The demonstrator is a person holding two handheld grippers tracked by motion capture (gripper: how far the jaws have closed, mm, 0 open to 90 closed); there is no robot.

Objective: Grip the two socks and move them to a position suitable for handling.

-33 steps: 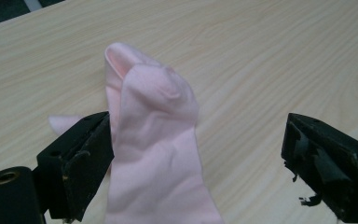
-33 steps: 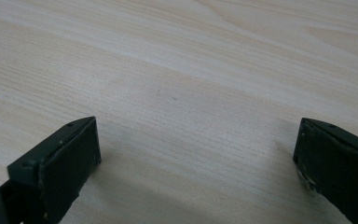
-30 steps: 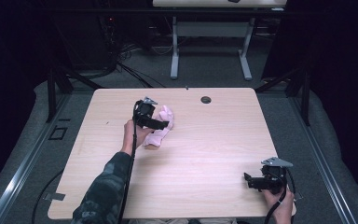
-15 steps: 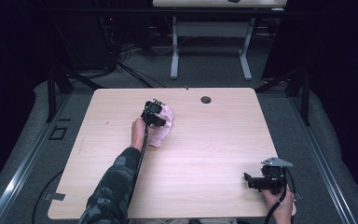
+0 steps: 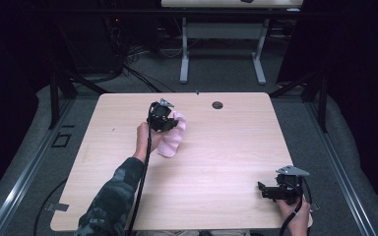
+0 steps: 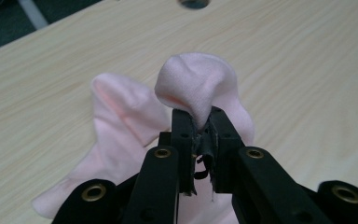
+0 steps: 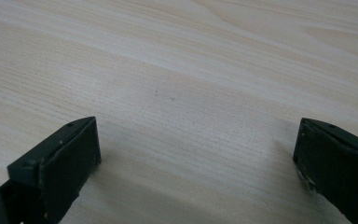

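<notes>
The left gripper point(image 6: 200, 140) has its jaws pinched tight on a fold of the pink cloth point(image 6: 121, 126), so a rounded bulge of fabric puffs up just above the tips; gripping a bunched fold rather than a flat edge likely gives a firm hold for lifting or dragging. In the high view this gripper point(image 5: 163, 119) sits at the far-left part of the tabletop point(image 5: 226, 147), with the rest of the pink cloth point(image 5: 172, 138) trailing beside it toward the person, apparently resting on the wood. The right gripper point(image 7: 196, 154) hovers low over bare wood with its jaws spread wide, holding nothing; parked at the near right corner point(image 5: 278, 191), well apart from the cloth, it seems to be waiting its turn
</notes>
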